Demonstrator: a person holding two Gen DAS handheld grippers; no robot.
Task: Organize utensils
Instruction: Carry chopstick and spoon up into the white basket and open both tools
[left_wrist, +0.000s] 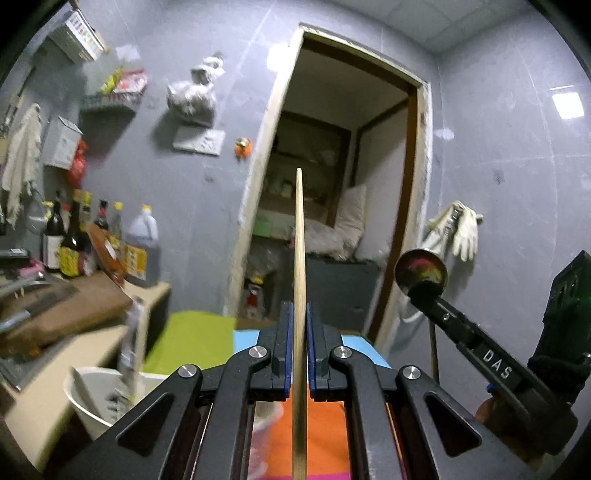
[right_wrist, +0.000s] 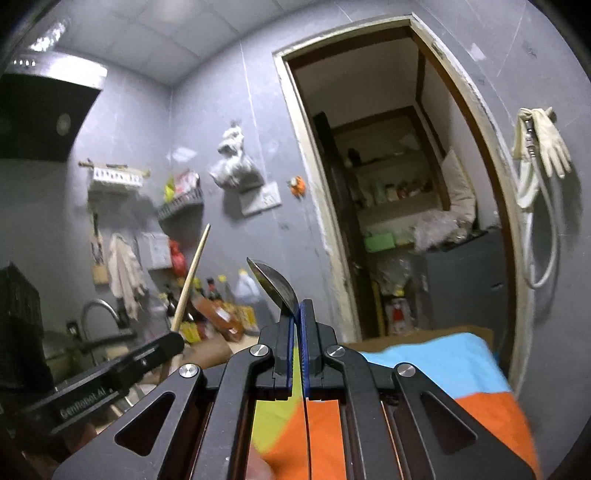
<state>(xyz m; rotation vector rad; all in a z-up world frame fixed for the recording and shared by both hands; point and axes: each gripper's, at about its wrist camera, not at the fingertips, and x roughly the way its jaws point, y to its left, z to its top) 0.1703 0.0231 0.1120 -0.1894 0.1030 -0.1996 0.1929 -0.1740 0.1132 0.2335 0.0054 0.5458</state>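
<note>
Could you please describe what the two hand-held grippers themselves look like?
Both are black. The left hand-held gripper and right hand-held gripper have blue finger pads, silver round pivot bolts and triangular cut-outs. White lettering runs along their sides, "DAS" on the right one. No cables or sleeves are visible.

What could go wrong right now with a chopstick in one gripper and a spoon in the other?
1. The left gripper holds the chopstick so that much of it sticks out ahead; it could pivot or slip out.
2. The right gripper pinches the spoon edge-on near its bowl, so it may twist loose.
3. The two grippers are close together, so the long chopstick could knock the spoon.
</note>
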